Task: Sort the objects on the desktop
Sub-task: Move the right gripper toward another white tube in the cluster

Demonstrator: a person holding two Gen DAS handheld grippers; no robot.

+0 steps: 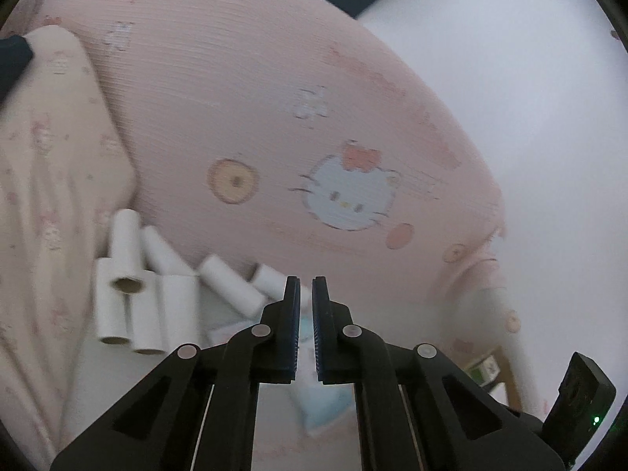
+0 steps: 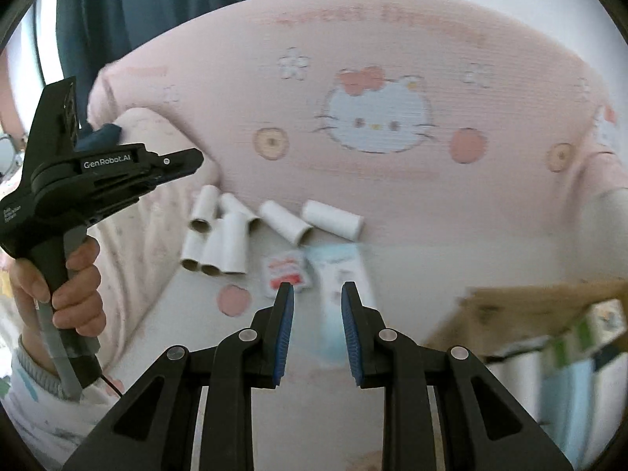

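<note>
Several white cardboard tubes (image 1: 125,271) (image 2: 231,243) lie in a loose heap on a pale cloth surface, against a big pink cat-print cushion (image 1: 243,117) (image 2: 392,180). My left gripper (image 1: 306,280) is shut and holds nothing; its tips hang just right of the tubes, above a light blue packet (image 1: 325,404). In the right wrist view a hand holds that left gripper (image 2: 196,159) at the left, pointing right over the tubes. My right gripper (image 2: 317,286) is shut with a narrow gap and nothing in it. It hovers before a small red-and-white packet (image 2: 286,271) and the light blue packet (image 2: 339,271).
A cardboard box (image 2: 530,306) (image 1: 498,369) with cartons and tubes inside stands at the right. A cream printed pillow (image 1: 47,157) lies left of the tubes. A dark curtain (image 2: 157,19) hangs behind the cushion, next to a white wall (image 1: 530,98).
</note>
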